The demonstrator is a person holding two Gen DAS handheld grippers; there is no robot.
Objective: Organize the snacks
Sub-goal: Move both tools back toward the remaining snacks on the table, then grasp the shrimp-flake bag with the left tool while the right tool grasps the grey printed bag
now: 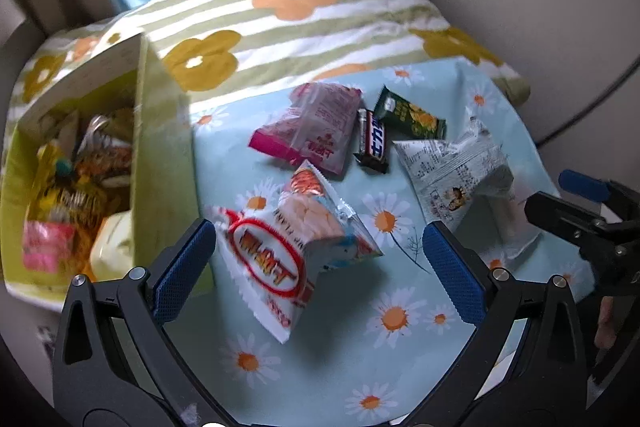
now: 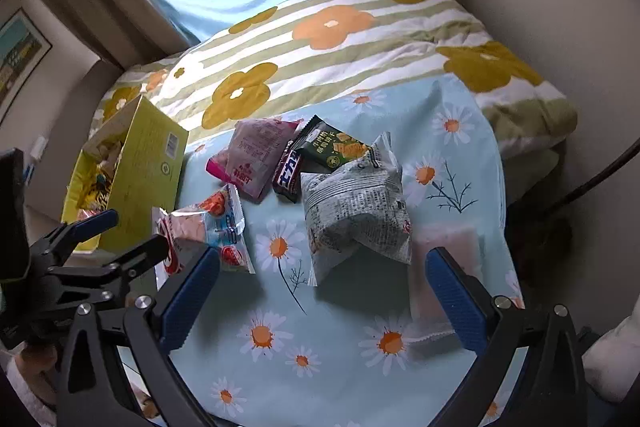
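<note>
— Where are your claws?

— My left claw (image 1: 319,251) hangs wide open over the daisy cloth (image 1: 400,367), its blue pads either side of the red-and-white snack bag (image 1: 276,267) without touching it. My right claw (image 2: 322,287) is spread open too, gripping nothing, with the grey printed bag (image 2: 356,215) lying just ahead of its pads.

— And the rest of the snacks?

— Take the yellow-green box (image 1: 168,163) as the mark. It stands open at the left edge of the cloth, already holding a jumble of wrappers. The red-and-white bag lies nearest the box, with a small orange-and-blue packet (image 1: 316,207) leaning on it. Further from the box sits the pink bag (image 1: 316,127), then the dark chocolate bar (image 1: 374,141) touching it, then the green biscuit packet (image 1: 412,115). The grey printed bag lies farthest from the box.

— What is under the cloth?

— A striped flower quilt (image 2: 340,43) on a bed.
</note>
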